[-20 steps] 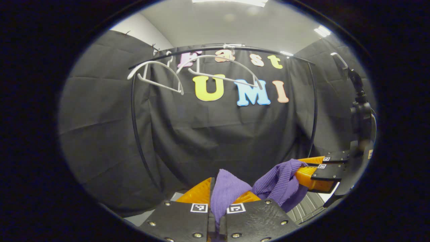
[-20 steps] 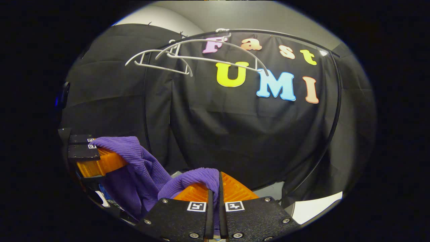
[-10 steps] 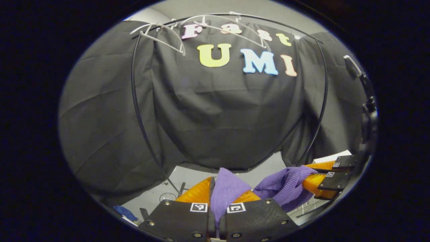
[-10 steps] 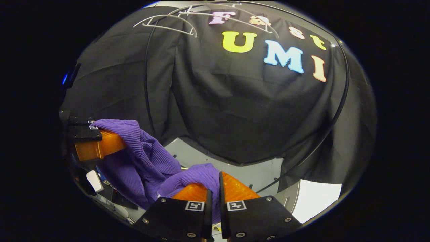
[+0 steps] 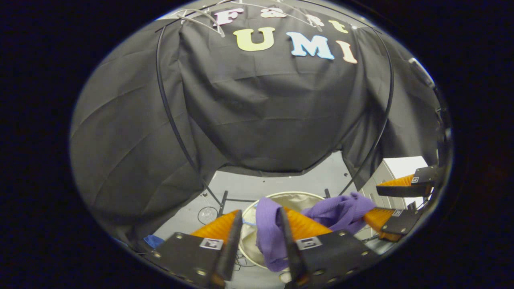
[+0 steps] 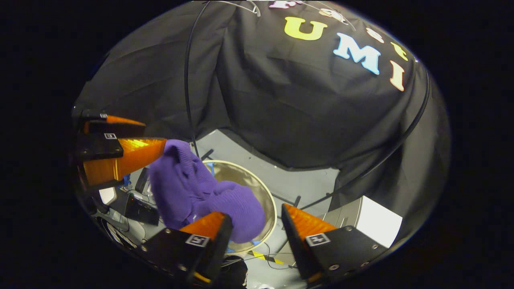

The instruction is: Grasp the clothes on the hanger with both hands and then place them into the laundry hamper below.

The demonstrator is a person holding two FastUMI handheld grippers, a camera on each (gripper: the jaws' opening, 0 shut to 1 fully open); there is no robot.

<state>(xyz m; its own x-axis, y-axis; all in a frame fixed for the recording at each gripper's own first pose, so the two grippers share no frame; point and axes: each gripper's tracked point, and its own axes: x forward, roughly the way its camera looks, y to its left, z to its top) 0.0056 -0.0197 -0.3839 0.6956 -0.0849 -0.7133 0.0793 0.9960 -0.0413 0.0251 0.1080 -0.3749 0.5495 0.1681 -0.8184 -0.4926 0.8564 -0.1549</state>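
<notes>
1. Left tool: fingers spread apart; purple garment drapes over one finger, unclamped.
2. Garment: soft ribbed knit, probably light and limp; best gripped at bunched folds. It hangs above the laundry hamper.
3. Right tool: fingers parted, cloth resting on one.
4. Right gripper view adds the white box; left gripper view, the hangers.

Black cloth wall behind thin black rack tubing. Grey floor; white box at right. Blue scrap on floor.
</notes>
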